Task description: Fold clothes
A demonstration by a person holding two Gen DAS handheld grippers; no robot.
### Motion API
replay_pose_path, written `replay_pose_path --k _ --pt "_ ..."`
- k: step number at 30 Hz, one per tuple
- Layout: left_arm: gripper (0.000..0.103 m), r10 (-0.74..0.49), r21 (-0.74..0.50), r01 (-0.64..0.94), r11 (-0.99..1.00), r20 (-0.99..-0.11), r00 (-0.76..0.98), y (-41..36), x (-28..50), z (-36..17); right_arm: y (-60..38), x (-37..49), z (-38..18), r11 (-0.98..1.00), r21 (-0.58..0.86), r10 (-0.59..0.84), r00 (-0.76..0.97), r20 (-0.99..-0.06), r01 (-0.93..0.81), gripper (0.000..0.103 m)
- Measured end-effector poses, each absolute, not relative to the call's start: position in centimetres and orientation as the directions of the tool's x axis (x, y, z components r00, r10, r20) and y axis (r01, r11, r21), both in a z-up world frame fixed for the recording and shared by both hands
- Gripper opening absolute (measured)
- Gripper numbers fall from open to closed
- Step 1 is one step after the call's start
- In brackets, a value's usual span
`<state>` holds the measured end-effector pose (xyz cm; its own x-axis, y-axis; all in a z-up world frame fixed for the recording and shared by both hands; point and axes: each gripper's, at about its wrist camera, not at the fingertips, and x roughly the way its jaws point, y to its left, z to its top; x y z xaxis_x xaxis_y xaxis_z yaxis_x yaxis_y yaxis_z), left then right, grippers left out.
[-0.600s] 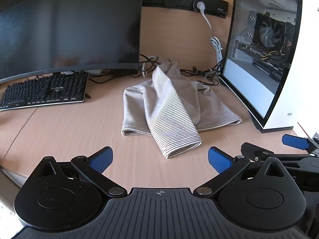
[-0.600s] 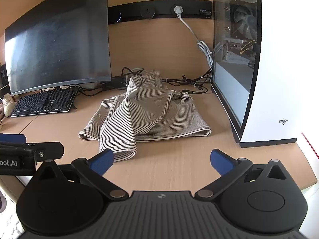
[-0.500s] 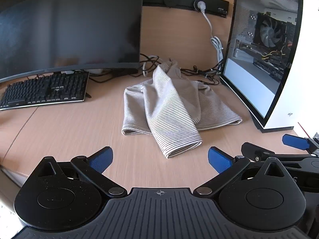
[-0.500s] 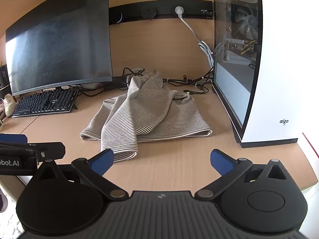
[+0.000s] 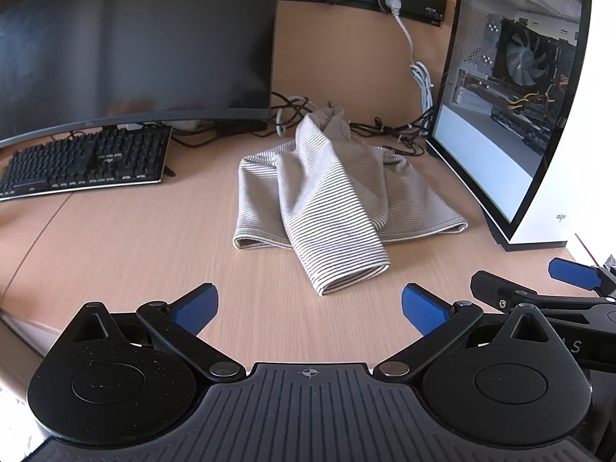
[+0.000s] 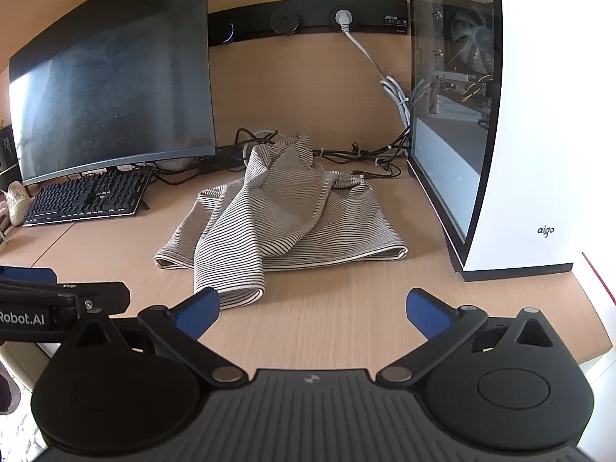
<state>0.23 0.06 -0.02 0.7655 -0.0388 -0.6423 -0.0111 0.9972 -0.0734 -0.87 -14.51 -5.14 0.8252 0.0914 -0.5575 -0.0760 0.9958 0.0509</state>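
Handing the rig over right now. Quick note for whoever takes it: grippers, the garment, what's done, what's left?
Left hand-held gripper: open, empty, above bare desk short of the garment.
Right hand-held gripper: open, empty, also short of it; its left pad sits close to the nearest hem.
Grey-and-white striped knit garment: crumpled in a heap on the light wooden desk, between the black keyboard and the white glass-sided PC case, far end by the black cables.
Done: nothing; no fold made.
Left: grasp, spread flat, then fold.
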Motion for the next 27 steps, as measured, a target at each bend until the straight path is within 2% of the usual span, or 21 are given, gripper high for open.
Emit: replay_pose_path --k 8,27 --pt "0.103 -0.033 -0.068 -0.015 0.998 -0.646 0.762 0.1 0.18 -0.32 -14.54 -1.08 -4.76 0.997 0.051 0.083 0.84 -0.536 -0.066 0.103" --pt "0.103 -0.013 -0.064 -0.039 0.997 -0.664 0.748 0.53 0.29 -0.69 -14.52 -0.66 -5.45 0.994 0.063 0.107 0.827 -0.552 -0.087 0.103"
